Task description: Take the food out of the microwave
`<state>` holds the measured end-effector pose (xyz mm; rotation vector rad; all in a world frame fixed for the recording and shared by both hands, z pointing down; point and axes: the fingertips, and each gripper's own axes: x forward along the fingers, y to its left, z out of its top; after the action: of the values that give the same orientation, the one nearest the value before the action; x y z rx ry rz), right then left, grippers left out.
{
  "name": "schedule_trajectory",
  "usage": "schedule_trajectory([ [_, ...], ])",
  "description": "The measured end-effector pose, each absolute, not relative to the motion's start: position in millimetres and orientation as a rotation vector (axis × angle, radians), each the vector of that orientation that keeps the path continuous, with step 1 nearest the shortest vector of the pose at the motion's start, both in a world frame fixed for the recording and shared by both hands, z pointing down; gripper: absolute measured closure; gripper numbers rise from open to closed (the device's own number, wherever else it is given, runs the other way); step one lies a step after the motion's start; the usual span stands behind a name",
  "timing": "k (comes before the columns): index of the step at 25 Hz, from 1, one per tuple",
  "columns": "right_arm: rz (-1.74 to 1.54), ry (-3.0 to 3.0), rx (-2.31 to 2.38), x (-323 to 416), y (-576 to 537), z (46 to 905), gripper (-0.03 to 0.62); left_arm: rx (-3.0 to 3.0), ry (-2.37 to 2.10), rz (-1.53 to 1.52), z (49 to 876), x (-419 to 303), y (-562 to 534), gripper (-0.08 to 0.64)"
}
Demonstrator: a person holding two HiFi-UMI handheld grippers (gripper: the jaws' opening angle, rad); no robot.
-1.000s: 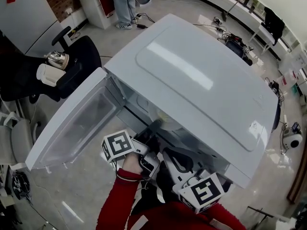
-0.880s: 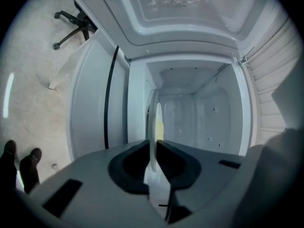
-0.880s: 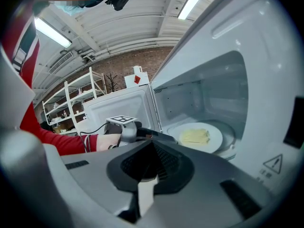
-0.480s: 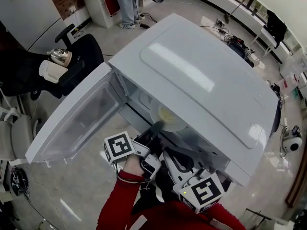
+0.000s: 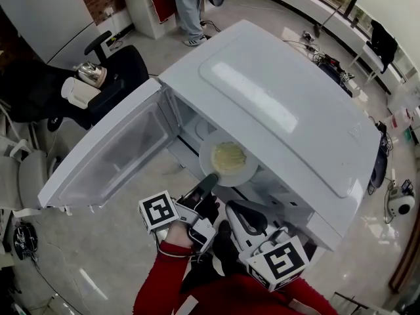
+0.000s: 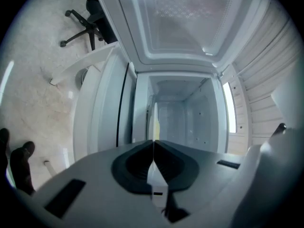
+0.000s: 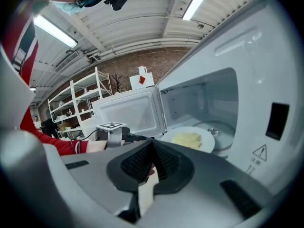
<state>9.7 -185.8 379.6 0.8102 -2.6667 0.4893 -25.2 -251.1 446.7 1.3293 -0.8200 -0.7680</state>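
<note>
A white microwave (image 5: 275,104) stands with its door (image 5: 111,156) swung wide to the left. A white plate (image 5: 251,170) carrying yellow food (image 5: 228,155) sticks out of the cavity mouth. My left gripper (image 5: 209,181) is shut on the plate's near rim. In the left gripper view the plate (image 6: 154,120) shows edge-on between the jaws of the left gripper (image 6: 153,144), with the cavity (image 6: 185,118) behind. My right gripper (image 5: 237,212) hangs shut and holds nothing, below the opening. From the right gripper (image 7: 152,148) I see the plate (image 7: 209,144), the food (image 7: 186,139) and the glass turntable (image 7: 221,129).
A black office chair (image 5: 115,71) holds a metal kettle (image 5: 92,73) and a white cup (image 5: 77,92) at the left. A person's legs (image 5: 190,12) stand at the top. Cables and gear lie on the floor at the right. Shelving (image 7: 71,108) stands beyond the door.
The left gripper has drawn the plate outward: a second ago it was mostly inside the cavity, now it is mostly past the opening. The right gripper has hardly moved.
</note>
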Motion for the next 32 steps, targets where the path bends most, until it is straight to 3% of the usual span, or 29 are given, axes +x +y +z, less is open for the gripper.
schedule_trajectory([
  [17,0.434,-2.731,0.592,10,-161,376,0.581,1.281,-0.957,-0.971,435,-53,-190,0.545],
  [32,0.37,-2.745,0.354,-45,-147,370,0.581,1.194,-1.094,-1.108,425,-115,-131,0.545],
])
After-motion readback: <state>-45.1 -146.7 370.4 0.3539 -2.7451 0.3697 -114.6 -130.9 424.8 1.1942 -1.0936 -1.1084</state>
